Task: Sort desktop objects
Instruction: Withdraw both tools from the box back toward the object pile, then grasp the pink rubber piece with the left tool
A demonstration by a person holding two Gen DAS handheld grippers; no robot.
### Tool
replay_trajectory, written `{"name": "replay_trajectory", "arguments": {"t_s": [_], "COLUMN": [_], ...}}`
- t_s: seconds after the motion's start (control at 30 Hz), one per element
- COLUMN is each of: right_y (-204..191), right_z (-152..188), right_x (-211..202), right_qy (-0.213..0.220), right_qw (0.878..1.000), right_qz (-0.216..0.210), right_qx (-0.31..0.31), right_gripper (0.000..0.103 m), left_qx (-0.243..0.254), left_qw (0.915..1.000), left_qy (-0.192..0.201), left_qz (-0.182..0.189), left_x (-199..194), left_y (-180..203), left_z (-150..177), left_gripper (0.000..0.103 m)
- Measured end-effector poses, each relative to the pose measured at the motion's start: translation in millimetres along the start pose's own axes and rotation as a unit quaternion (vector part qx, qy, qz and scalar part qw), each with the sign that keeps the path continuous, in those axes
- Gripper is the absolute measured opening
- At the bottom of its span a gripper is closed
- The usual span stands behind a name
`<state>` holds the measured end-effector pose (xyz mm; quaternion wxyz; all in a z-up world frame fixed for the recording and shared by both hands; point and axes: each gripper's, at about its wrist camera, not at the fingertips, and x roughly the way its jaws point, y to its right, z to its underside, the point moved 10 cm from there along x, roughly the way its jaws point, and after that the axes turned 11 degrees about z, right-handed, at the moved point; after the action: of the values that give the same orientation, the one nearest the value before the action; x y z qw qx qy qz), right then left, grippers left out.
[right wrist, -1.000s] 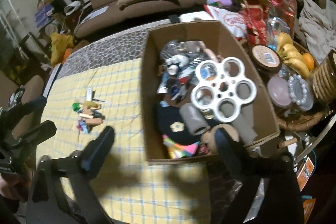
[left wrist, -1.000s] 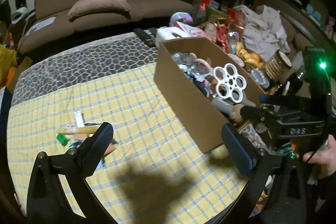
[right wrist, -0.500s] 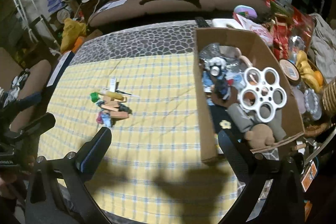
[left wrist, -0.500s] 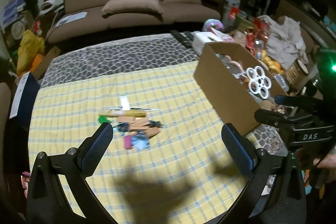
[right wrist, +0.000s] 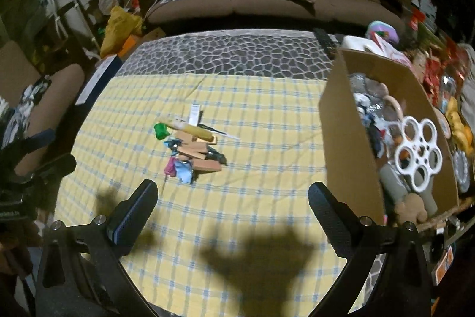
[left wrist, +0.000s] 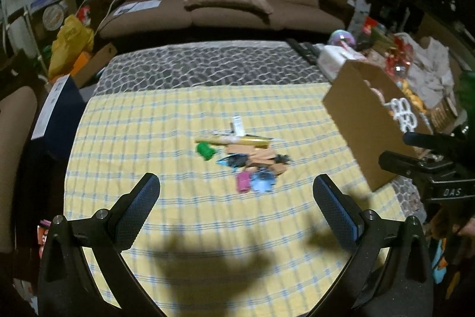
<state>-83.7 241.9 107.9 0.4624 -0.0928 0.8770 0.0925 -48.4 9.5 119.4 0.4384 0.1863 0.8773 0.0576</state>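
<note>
both grippers, left [left wrist: 236,195] and right [right wrist: 233,195], gape wide and empty above the cloth [right wrist: 267,198]; the pile [right wrist: 190,147] lies mid-cloth, well left of the box [right wrist: 341,138]; its bits look light; the wooden blocks [right wrist: 197,152] seem stiff, best pinched across their long sides

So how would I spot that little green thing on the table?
Start at the yellow checked cloth and find the small heap of objects near its middle, left of the cardboard box. The green piece sits at the heap's far left edge, the only bright green thing there.
</note>
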Motion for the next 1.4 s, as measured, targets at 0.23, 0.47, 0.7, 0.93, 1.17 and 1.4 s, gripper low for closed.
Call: {"name": "replay_trajectory", "arguments": {"t_s": [0.23, 0.47, 0.7, 0.93, 1.17, 1.4], "right_y": [-22, -28, -28, -30, -23, -21], "right_z": [1, 0, 3, 5, 3, 2], "right_x": [35, 65, 94, 116, 123, 123], "right_qy": [-0.001, -0.009, -0.015, -0.018, -0.022, -0.020], "right_qw": [1.000, 1.000, 1.000, 1.000, 0.999, 0.999], "right_qz": [0.015, 0.009, 0.003, -0.008, -0.023, -0.014], "right_qx": [-0.023, -0.008, 0.011, 0.022, 0.044, 0.033], "right_gripper": [0.103, 0.103, 0.103, 0.103, 0.102, 0.102], "left_qx": [-0.022, -0.020, -0.010, -0.006, 0.000, -0.001], "left_qw": [0.9990, 0.9975, 0.9975, 0.9962, 0.9948, 0.9931], "left_qy": [-0.039, -0.068, -0.069, -0.086, -0.091, -0.089], "left_qz": [0.001, 0.003, 0.008, 0.015, 0.046, 0.076], "left_x": [36, 75, 104, 134, 158, 177], "left_y": [-42, -53, -53, -57, -46, -34], "left_z": [19, 41, 51, 59, 62, 64], "left_gripper": [0.103, 0.103, 0.093, 0.060, 0.055, 0.055]}}
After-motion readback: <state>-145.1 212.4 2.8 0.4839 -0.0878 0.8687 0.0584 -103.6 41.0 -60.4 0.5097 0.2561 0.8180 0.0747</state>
